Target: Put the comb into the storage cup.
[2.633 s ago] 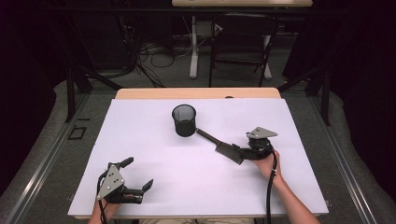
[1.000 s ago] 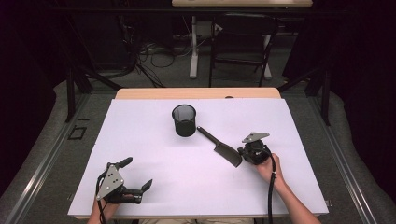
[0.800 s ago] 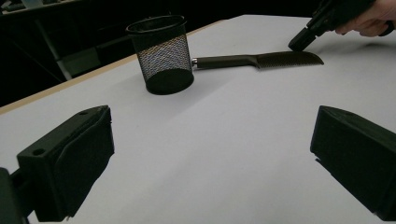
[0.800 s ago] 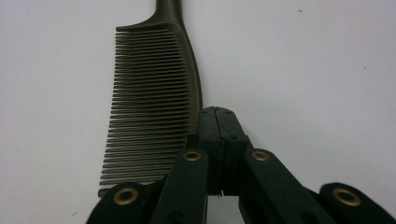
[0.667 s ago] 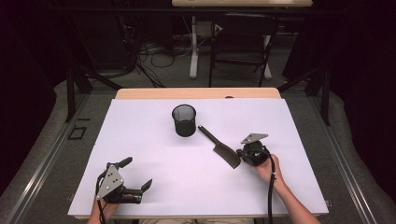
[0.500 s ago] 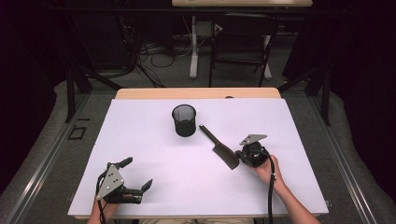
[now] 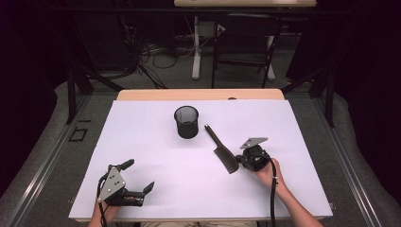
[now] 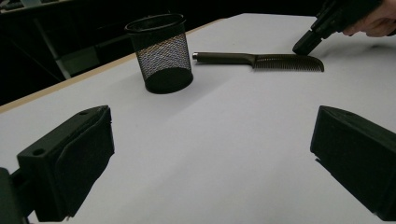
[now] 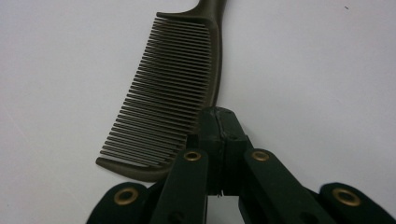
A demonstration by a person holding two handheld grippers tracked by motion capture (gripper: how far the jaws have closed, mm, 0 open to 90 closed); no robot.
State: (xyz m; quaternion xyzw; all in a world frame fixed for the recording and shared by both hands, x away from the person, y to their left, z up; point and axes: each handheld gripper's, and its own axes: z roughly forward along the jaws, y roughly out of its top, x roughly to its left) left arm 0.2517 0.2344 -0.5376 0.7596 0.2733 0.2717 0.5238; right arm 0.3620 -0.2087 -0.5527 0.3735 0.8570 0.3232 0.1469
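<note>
Right gripper (image 9: 218,122), jaws pressed together and empty, rests its tip against the comb (image 9: 173,88) spine, positioned to nudge it. Left gripper (image 7: 135,176) waits wide open, empty.

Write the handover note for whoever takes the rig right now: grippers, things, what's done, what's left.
Right gripper: jaws shut with nothing between them, tip at the spine of the comb near its toothed end; whether it touches is unclear.
Left gripper: open, holding nothing, resting at the near left of the table.
Comb: flat on the table, handle pointing toward the cup, apart from it.
Cup: upright, looks empty.
Done: nothing lifted; the comb is still on the table.
Left: probably grasp the comb and stand it in the cup. Open the right jaws first.
</note>
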